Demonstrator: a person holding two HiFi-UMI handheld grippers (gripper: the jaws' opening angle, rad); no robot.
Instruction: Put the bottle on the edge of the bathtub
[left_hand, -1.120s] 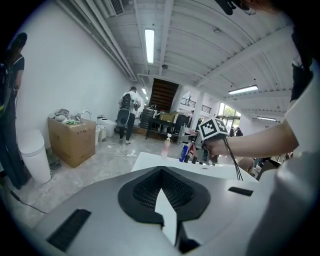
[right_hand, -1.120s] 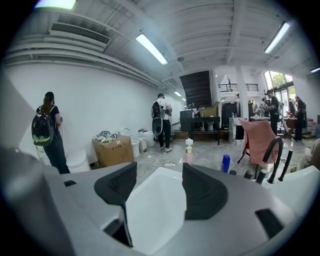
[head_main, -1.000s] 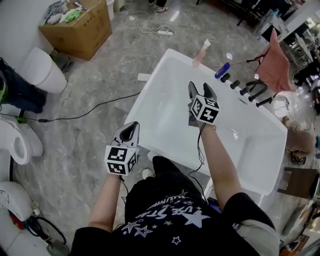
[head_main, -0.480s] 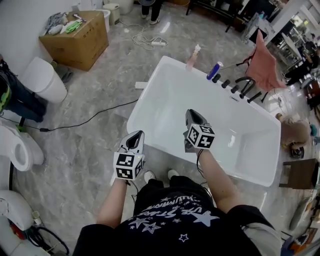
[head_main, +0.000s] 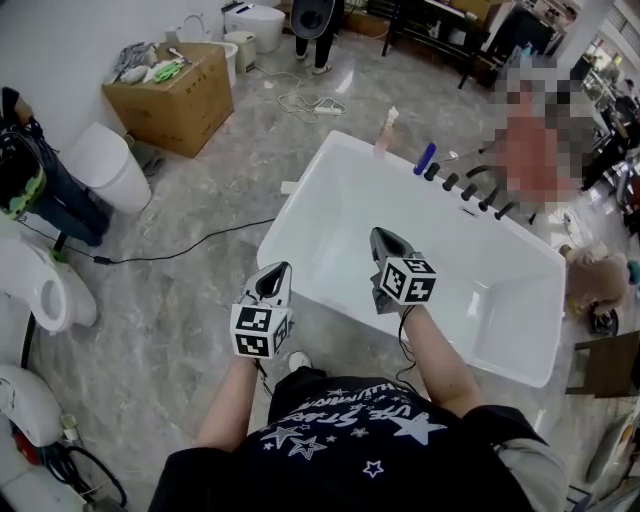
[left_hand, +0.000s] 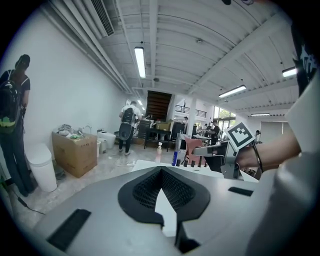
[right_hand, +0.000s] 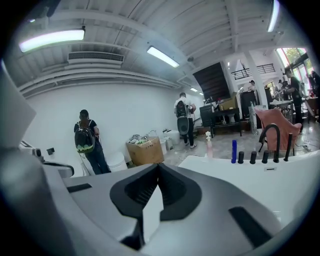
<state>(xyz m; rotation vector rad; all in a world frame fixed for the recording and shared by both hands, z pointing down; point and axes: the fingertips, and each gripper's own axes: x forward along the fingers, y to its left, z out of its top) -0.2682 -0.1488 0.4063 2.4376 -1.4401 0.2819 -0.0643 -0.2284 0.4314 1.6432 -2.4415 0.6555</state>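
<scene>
- Head view: the white bathtub (head_main: 290, 200) stands on a grey floor. The blue bottle (head_main: 426, 158) is upright on the far rim, just beside a row of black knobs (head_main: 468, 190). A pink pump bottle (head_main: 387, 130) stands at the far corner. The left tool (head_main: 275, 275) is outside the tub's near corner and the right tool (head_main: 383, 240) is over its near side, both well apart from the blue bottle
- Left gripper view: the left tool (left_hand: 161, 171) is clenched tip to tip on nothing, with the blue bottle (left_hand: 175, 156) far ahead
- Right gripper view: the right tool (right_hand: 159, 167) has just been closing; its jaws meet with nothing between them. The blue bottle (right_hand: 233, 151) stands on the rim
</scene>
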